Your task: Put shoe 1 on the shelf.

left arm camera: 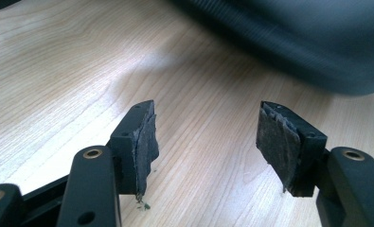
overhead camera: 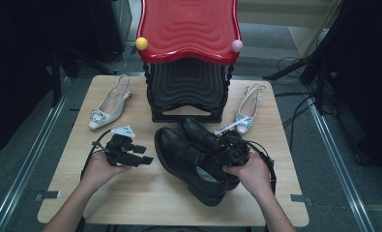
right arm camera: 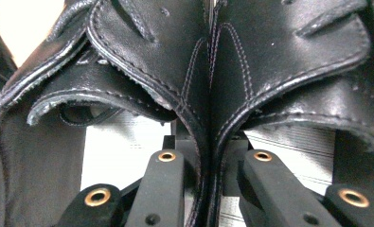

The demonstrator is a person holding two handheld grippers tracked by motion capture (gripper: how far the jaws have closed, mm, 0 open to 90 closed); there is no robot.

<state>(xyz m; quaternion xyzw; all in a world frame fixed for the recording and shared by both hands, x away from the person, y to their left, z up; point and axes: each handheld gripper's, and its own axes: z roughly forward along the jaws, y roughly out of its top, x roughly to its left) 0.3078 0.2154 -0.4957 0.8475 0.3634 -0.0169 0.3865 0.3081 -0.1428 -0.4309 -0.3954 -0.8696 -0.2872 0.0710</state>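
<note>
Two black leather shoes lie side by side in the middle of the wooden table (overhead camera: 130, 193), one on the left (overhead camera: 176, 154) and one on the right (overhead camera: 198, 131). My right gripper (overhead camera: 229, 149) reaches into their openings from the heel end. In the right gripper view, my right gripper (right arm camera: 207, 146) is shut on the two touching inner walls, with the left shoe (right arm camera: 142, 47) and the right shoe (right arm camera: 293, 47) pressed together. My left gripper (overhead camera: 145, 153) rests low over the table, left of the shoes. It stands open and empty (left arm camera: 208, 127), and a shoe's dark side (left arm camera: 317, 42) lies ahead.
A red stool top (overhead camera: 188, 29) over stacked black ones (overhead camera: 188, 92) stands at the table's back centre. One beige heeled shoe (overhead camera: 109, 104) lies at the back left, another (overhead camera: 249, 108) at the back right. Dark stands and cables surround the table.
</note>
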